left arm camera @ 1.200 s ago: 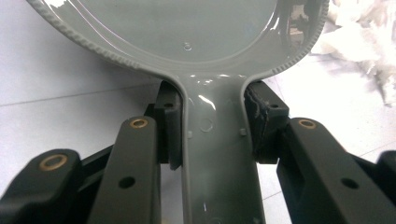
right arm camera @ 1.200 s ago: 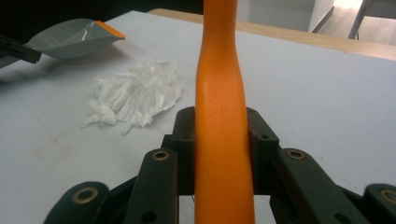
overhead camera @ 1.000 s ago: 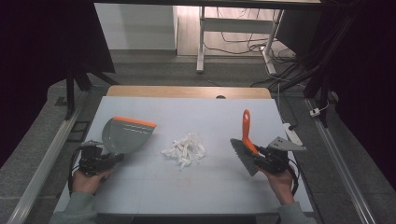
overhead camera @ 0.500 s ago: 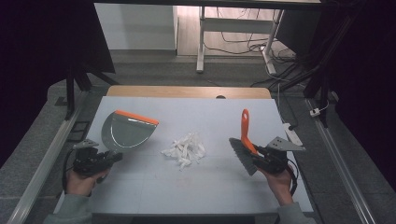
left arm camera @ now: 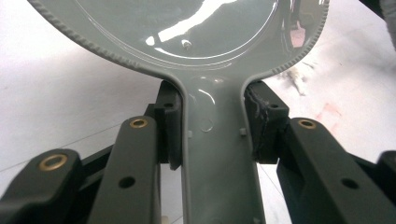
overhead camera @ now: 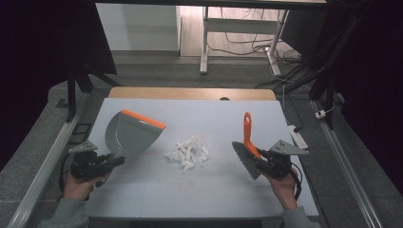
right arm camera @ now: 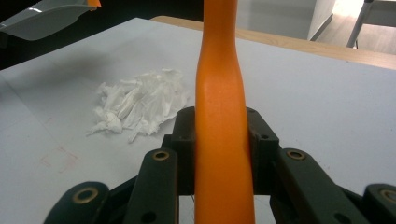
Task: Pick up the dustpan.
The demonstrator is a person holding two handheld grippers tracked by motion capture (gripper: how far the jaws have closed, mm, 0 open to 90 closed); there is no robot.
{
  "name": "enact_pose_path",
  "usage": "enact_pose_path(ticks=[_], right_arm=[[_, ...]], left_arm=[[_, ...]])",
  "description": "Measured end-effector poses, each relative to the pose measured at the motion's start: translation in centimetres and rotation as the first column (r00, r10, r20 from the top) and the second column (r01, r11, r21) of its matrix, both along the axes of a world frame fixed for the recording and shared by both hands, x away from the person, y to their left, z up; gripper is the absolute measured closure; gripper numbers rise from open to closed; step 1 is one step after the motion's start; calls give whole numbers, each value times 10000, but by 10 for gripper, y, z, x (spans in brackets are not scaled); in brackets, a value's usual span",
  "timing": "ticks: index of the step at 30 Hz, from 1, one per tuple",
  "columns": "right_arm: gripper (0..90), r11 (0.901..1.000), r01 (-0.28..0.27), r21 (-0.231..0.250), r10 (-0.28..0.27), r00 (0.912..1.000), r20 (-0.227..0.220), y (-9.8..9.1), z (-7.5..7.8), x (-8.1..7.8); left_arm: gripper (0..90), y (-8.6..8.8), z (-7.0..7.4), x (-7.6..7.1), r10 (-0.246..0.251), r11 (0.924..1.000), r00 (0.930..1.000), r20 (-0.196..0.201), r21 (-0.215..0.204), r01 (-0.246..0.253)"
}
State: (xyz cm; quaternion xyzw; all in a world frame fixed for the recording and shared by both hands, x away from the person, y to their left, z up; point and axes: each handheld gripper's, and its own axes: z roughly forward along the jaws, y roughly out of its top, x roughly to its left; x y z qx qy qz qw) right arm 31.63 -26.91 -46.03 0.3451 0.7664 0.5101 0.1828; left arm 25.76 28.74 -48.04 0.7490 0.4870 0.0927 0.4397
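Lying on a white table [overhead camera: 142, 199] before a dim, seemingly cabled room, paper scraps [overhead camera: 187, 152] sit between tongs clamped on dustpan [overhead camera: 130, 135] and brush [overhead camera: 247, 142].

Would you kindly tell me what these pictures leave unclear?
- Dustpan: in the left gripper view, the pan's front is cut off by the top edge.
- Brush: in the right gripper view, bristles fall below the bottom edge.
- Paper scraps: in the high view, too small to count.
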Motion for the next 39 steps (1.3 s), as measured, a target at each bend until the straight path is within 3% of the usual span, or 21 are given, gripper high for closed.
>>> enact_pose_path(ticks=[5,14,18,25,29,32,36,39], right_arm=[[701,10000,-4,-21,4,10000,3,0,0,-1],[701,9999,-24,-100,25,10000,43,2,0,-2],[701,9998,-55,-178,57,10000,66,4,0,-3],[701,9997,-46,-220,47,10000,36,4,-2,-2],[701,9996,-71,-278,72,10000,49,4,-2,-3],[701,9995,-90,-295,92,9999,48,5,-2,-2],[701,9996,-99,-282,98,10000,-11,5,-4,-2],[701,9995,-106,-309,105,9999,-9,5,-4,-2]], left_arm=[[619,-5,4,-3,-690,9975,9972,280,183,686],[619,-8,9,-7,-1412,9895,9893,354,349,1400],[618,-14,12,-10,-2145,9754,9760,372,602,2120],[619,-24,10,-10,-2545,9609,9669,191,1175,2506],[619,-28,7,-10,-2927,9462,9562,29,1450,2892],[619,-29,6,-10,-3159,9379,9487,-125,1470,3142],[618,-30,4,-10,-3606,9191,9315,-480,1517,3637],[618,-32,3,-12,-3716,9116,9258,-686,1619,3779]])
